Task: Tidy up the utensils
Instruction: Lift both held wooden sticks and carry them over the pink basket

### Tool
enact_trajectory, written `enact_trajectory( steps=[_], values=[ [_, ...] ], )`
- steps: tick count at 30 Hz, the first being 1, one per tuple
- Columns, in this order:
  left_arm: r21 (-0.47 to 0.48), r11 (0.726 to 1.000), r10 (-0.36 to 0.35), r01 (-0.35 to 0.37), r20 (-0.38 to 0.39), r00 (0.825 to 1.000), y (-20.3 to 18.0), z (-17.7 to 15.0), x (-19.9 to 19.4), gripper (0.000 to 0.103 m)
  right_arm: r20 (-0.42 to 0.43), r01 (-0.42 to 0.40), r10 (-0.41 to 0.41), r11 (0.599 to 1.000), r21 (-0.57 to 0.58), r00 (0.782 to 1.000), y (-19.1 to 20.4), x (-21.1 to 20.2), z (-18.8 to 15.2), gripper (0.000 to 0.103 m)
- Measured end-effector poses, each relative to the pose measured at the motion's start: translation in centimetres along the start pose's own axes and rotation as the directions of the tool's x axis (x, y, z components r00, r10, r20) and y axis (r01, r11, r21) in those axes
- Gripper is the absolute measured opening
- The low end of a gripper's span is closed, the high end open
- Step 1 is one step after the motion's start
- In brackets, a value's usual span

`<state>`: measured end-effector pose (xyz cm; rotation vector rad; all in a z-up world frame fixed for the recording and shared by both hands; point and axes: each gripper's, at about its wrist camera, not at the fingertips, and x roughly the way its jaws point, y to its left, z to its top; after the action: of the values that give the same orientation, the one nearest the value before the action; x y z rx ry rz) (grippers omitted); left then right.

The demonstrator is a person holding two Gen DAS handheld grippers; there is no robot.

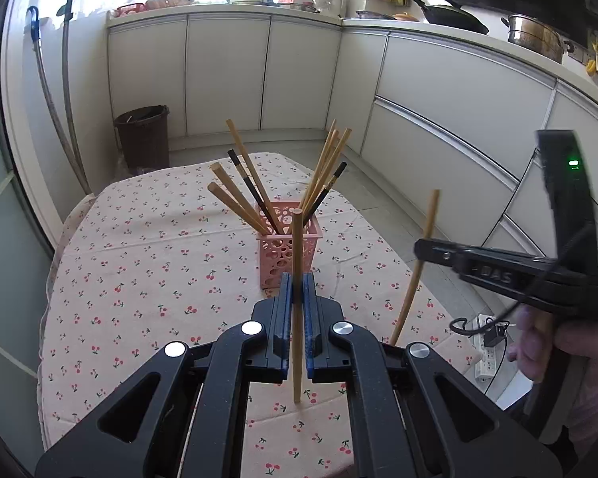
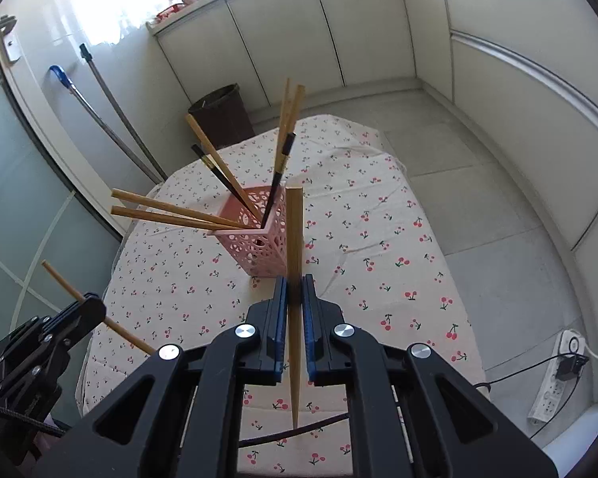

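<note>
Wooden chopsticks stand clamped in both claws: your left claw [image 1: 298, 290] pinches one chopstick [image 1: 297, 247] mid-shaft, your right claw [image 2: 295, 290] another [image 2: 294, 231], above the cherry-print surface [image 1: 139, 263]. Light, stiff and slick, they should slide easily into the pink holder [image 1: 277, 255] just ahead; keep hold mid-shaft.

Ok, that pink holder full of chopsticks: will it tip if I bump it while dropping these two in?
Probably. The pink holder is tall, narrow and perforated, so likely light. Its chopsticks lean far past the rim, adding leverage. It stands on a loose tablecloth, so it may also slide.
</note>
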<state>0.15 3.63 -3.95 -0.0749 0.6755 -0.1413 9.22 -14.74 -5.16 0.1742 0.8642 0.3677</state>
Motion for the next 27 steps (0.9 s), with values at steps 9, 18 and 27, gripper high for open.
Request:
enact_trajectory(
  steps=[9, 18, 27],
  values=[
    [-0.002, 1.000, 0.010, -0.009, 0.029, 1.000, -0.2, 0.2, -1.1, 0.005, 0.116, -0.018, 0.027, 0.997, -0.076, 0.993, 1.6, -5.0, 0.5, 0.008],
    [-0.031, 0.999, -0.032, 0.038, 0.160, 0.987, 0.0, 5.7, -4.7, 0.005, 0.225, -0.063, 0.077, 0.995, -0.071, 0.971, 1.8, -10.1, 3.3, 0.008],
    [-0.033, 0.999, 0.035, -0.027, 0.293, 0.955, -1.4, 12.8, -3.5, 0.005, 0.270, -0.113, 0.115, 0.993, -0.022, 0.956, 0.6, -11.5, 5.4, 0.008]
  ],
)
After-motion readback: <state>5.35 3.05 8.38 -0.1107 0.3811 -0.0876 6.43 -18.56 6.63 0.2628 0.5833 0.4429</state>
